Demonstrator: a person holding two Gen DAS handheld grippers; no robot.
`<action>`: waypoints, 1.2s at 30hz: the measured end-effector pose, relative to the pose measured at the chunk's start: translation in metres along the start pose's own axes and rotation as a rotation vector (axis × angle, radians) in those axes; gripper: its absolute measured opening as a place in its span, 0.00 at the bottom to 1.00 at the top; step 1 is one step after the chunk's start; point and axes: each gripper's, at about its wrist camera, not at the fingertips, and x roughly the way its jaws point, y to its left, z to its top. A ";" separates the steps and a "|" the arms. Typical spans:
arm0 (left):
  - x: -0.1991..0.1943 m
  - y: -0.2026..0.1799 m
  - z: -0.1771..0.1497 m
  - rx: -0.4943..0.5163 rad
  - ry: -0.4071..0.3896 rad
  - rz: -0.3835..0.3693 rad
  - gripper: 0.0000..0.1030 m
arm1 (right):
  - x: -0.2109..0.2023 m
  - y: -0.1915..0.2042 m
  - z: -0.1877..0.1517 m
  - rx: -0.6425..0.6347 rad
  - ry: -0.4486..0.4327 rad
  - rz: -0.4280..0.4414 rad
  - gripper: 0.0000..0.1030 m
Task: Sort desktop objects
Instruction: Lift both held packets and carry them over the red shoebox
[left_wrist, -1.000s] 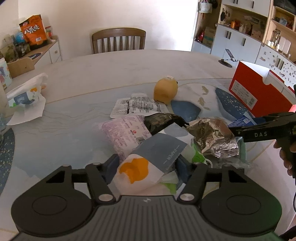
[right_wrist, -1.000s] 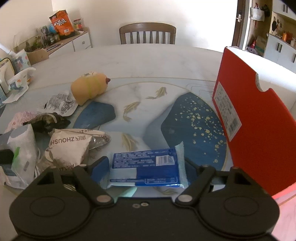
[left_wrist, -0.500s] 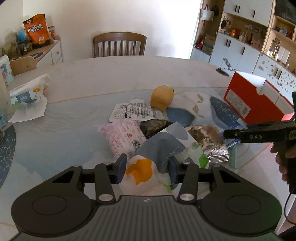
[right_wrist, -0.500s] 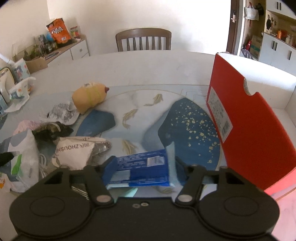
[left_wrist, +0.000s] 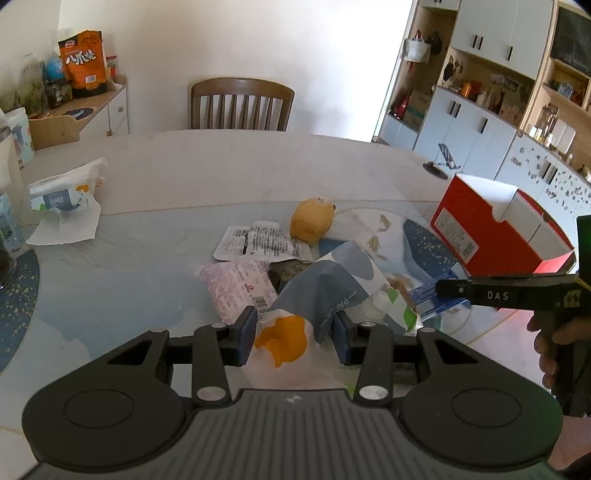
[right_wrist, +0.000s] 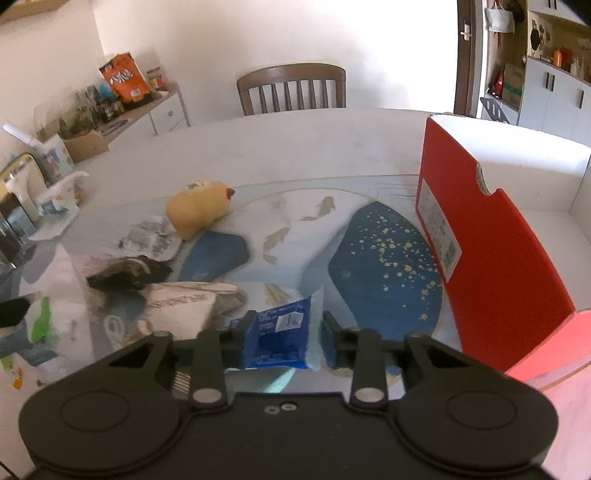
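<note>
Left wrist view: we record the left gripper (left_wrist: 293, 334) pinching a tissue pack (left_wrist: 325, 295), white and grey with an orange patch, held clear above the bench (left_wrist: 221, 173). Beyond it lie a pink packet (left_wrist: 240, 286), a printed sachet (left_wrist: 255, 243) and a yellow plush toy (left_wrist: 312, 219). Right wrist view: we find the right gripper (right_wrist: 286, 334) clamped on a blue wipes packet (right_wrist: 280, 334), raised off the bench just left of the red box (right_wrist: 491, 251). A crumpled foil bag (right_wrist: 192, 301) sits near the packet's left side.
</note>
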 end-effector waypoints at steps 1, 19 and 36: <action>-0.002 -0.001 0.001 -0.001 -0.001 -0.001 0.39 | -0.003 0.001 0.001 0.004 -0.002 0.009 0.26; -0.019 -0.023 0.022 -0.004 -0.013 -0.038 0.39 | -0.037 -0.003 0.006 0.094 -0.061 0.065 0.12; -0.017 -0.074 0.061 0.053 -0.025 -0.114 0.39 | -0.103 -0.046 0.044 0.148 -0.204 0.075 0.11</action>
